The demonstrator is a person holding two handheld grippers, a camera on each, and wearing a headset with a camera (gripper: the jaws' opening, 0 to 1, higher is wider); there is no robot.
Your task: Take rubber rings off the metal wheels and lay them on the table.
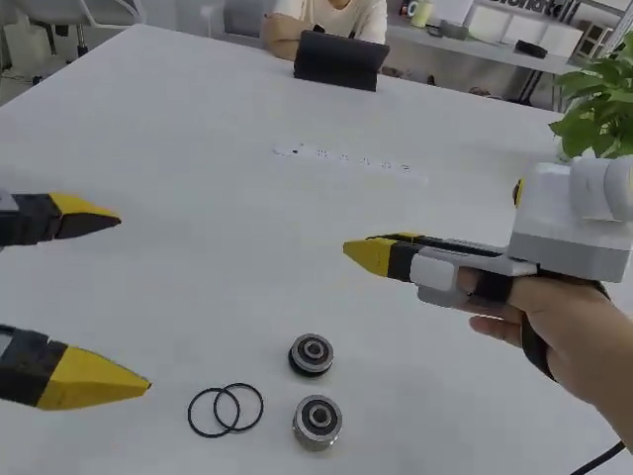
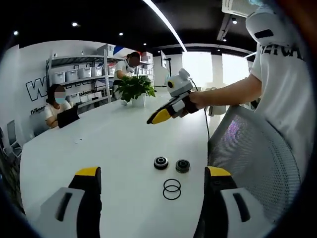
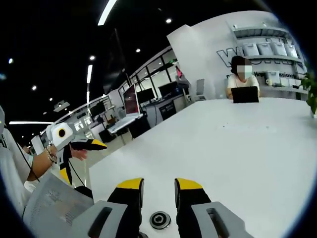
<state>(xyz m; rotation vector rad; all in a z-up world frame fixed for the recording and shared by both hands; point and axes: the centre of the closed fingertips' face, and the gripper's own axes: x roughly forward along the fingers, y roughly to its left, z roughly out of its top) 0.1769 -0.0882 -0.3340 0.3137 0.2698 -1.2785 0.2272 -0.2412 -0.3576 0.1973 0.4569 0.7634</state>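
Observation:
Two metal wheels sit near the table's front edge. One wheel [image 1: 312, 354] [image 2: 161, 162] [image 3: 160, 219] has a dark outer rim, and the other wheel [image 1: 317, 422] [image 2: 183, 165] shows a bare silver rim. Two black rubber rings [image 1: 226, 409] [image 2: 172, 189] lie overlapping on the table just left of the wheels. My left gripper [image 1: 134, 297] [image 2: 153, 173] is wide open and empty, left of the rings. My right gripper [image 1: 348, 249] [image 3: 159, 184] [image 2: 154, 119] hovers above and right of the wheels. Its jaws stand a narrow gap apart with nothing between them.
At the far end of the white table [image 1: 198, 148] sits a person behind a dark laptop [image 1: 334, 59]. A potted plant [image 1: 598, 99] stands at the right edge. A mesh chair back [image 2: 252, 158] is close behind the front edge.

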